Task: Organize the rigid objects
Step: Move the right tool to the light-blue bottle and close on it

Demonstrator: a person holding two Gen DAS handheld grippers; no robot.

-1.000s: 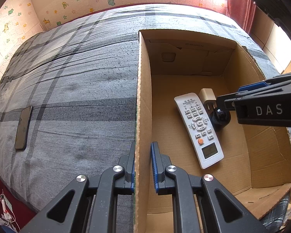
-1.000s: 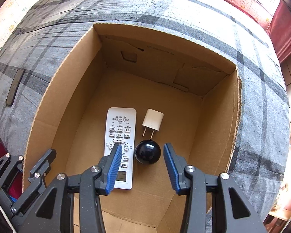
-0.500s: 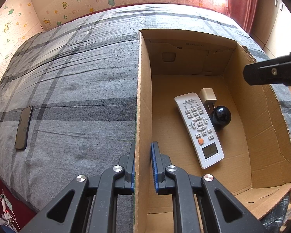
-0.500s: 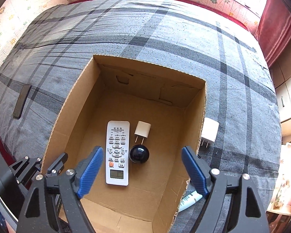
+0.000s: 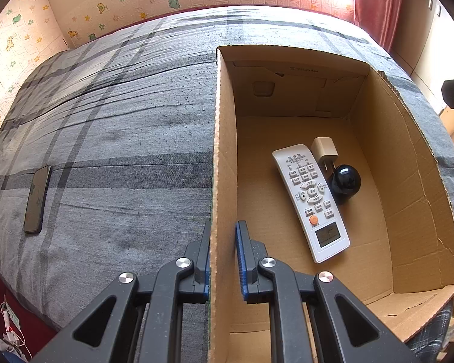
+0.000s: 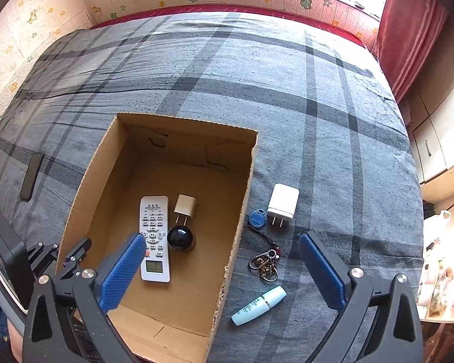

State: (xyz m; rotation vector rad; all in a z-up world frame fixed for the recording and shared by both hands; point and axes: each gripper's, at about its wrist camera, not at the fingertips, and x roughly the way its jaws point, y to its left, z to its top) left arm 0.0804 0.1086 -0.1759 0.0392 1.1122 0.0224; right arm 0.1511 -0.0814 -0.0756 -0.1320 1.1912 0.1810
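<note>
An open cardboard box [image 6: 242, 199] stands on the grey plaid bed. In it lie a white remote [image 6: 154, 236], a cream plug adapter [image 6: 185, 207] and a black ball [image 6: 181, 237]. They also show in the left wrist view: the remote [image 5: 310, 196], the adapter [image 5: 324, 149], the ball [image 5: 345, 181]. My left gripper [image 5: 222, 257] is shut on the box's left wall [image 5: 222, 151]. My right gripper [image 6: 224, 269] is open wide and empty, high above the box's right wall. Right of the box lie a white charger [image 6: 283, 204], a blue key fob [image 6: 256, 218], a key ring [image 6: 264, 264] and a pale blue tube [image 6: 258, 305].
A black phone [image 5: 37, 199] lies on the bed far left of the box; it also shows in the right wrist view [image 6: 31, 175]. A red curtain [image 6: 408, 30] and cupboards stand past the bed's right edge. Cables lie on the floor at lower left [image 5: 6, 323].
My right gripper has opened wider and risen up and back out of the box, leaving the black ball inside. The objects right of the box have come into view. The left gripper has not moved.
</note>
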